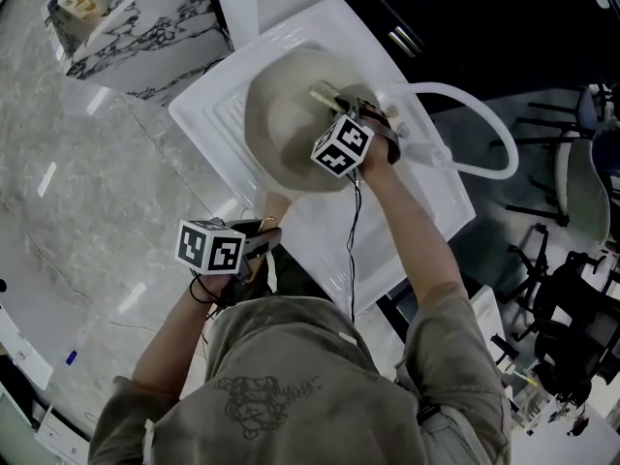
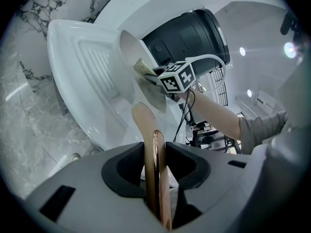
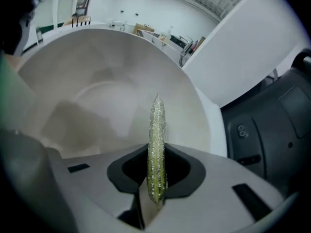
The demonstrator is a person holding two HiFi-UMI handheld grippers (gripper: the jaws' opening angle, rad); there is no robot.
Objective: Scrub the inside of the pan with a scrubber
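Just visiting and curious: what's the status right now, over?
Left gripper shut on pan handle. Right gripper shut on scrubber, inside pan. Nothing seen in the way.

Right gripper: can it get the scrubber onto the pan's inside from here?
Likely yes. The right gripper, shut on the scrubber, points into the open pan with nothing between; the left gripper grips the handle.

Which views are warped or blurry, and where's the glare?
Head view: sharp, glare streaks on the marble surface. Left gripper view: fisheye-bent, dark corners, ceiling lights flaring, handle soft. Right gripper view: fisheye too, left edge smeared, scrubber clear against the pan.
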